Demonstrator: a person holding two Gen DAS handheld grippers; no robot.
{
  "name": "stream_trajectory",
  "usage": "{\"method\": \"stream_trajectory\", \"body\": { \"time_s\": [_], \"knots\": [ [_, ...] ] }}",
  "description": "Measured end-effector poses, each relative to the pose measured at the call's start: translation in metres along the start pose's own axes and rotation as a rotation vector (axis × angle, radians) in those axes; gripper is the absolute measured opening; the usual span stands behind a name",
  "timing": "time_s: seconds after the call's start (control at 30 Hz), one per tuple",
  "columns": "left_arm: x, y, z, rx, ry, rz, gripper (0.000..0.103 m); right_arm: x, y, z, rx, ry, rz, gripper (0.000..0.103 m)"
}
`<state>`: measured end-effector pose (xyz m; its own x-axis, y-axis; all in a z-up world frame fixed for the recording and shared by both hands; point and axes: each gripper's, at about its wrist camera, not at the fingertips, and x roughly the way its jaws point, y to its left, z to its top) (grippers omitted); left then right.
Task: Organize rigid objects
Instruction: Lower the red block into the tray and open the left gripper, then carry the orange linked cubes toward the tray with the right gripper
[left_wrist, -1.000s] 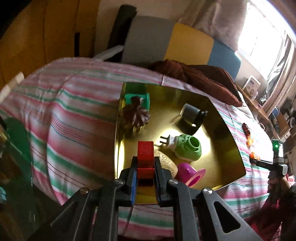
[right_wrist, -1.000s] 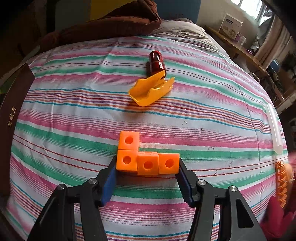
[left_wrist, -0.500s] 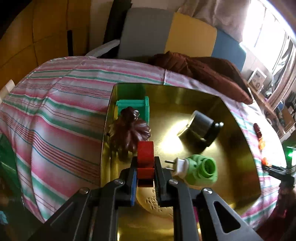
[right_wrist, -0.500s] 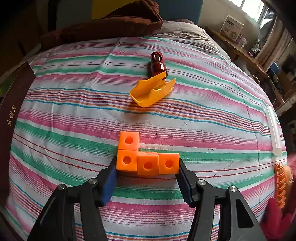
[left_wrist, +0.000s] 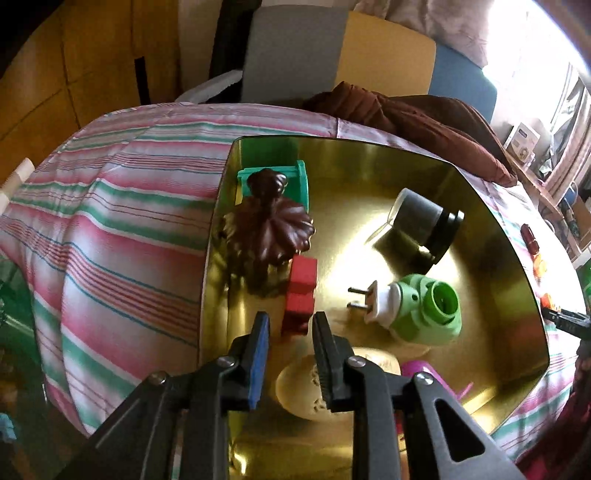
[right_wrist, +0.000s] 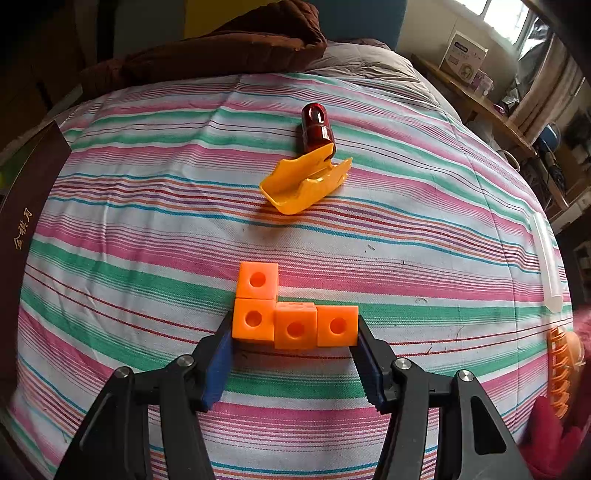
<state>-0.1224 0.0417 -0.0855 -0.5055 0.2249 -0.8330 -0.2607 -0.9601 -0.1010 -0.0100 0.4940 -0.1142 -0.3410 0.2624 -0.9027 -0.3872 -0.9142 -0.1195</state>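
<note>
In the left wrist view a red block (left_wrist: 301, 293) lies in the gold tray (left_wrist: 513, 258), next to a dark brown ornament (left_wrist: 271, 230). My left gripper (left_wrist: 290, 323) is open just behind the block, with gaps on both sides. In the right wrist view my right gripper (right_wrist: 295, 334) is shut on an orange L-shaped cube piece (right_wrist: 291, 314) on the striped bedspread (right_wrist: 147, 221). A yellow plastic piece (right_wrist: 306, 181) and a dark red cylinder (right_wrist: 316, 123) lie further ahead.
The tray also holds a teal piece (left_wrist: 291, 177), a black-grey cylinder (left_wrist: 423, 221), a green plug light (left_wrist: 417, 308), a beige disc (left_wrist: 306, 384) and a magenta item (left_wrist: 424, 373). A brown blanket (right_wrist: 221, 48) lies at the bed's far end. An orange comb-like thing (right_wrist: 561, 369) sits at right.
My left gripper carried the red block over the tray, then opened and let it go beside the brown ornament. My right gripper stayed shut on the orange piece.
</note>
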Motion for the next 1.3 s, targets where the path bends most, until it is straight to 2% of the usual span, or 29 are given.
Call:
{"method": "stream_trajectory", "body": {
  "time_s": [0.27, 0.43, 0.53, 0.67, 0.93, 1.3],
  "knots": [
    [-0.046, 0.003, -0.006, -0.015, -0.083, 0.005, 0.027, 0.0, 0.003, 0.001, -0.018, -0.011, -0.019, 0.059],
    [-0.084, 0.001, -0.007, 0.02, -0.174, 0.051, 0.027, -0.002, 0.008, 0.001, -0.05, -0.031, -0.049, 0.059],
    [-0.097, 0.001, -0.008, 0.03, -0.201, 0.054, 0.028, -0.001, 0.006, 0.002, -0.04, -0.03, -0.043, 0.059],
    [-0.11, 0.002, -0.011, 0.031, -0.223, 0.053, 0.028, -0.002, 0.01, 0.001, -0.046, -0.041, -0.055, 0.059],
    [-0.116, -0.001, -0.019, 0.046, -0.216, 0.048, 0.028, -0.002, 0.01, 0.0, -0.034, -0.038, -0.052, 0.059],
    [-0.119, -0.023, -0.022, 0.085, -0.214, 0.028, 0.028, -0.001, 0.011, 0.002, -0.051, -0.043, -0.065, 0.059]
  ]
}}
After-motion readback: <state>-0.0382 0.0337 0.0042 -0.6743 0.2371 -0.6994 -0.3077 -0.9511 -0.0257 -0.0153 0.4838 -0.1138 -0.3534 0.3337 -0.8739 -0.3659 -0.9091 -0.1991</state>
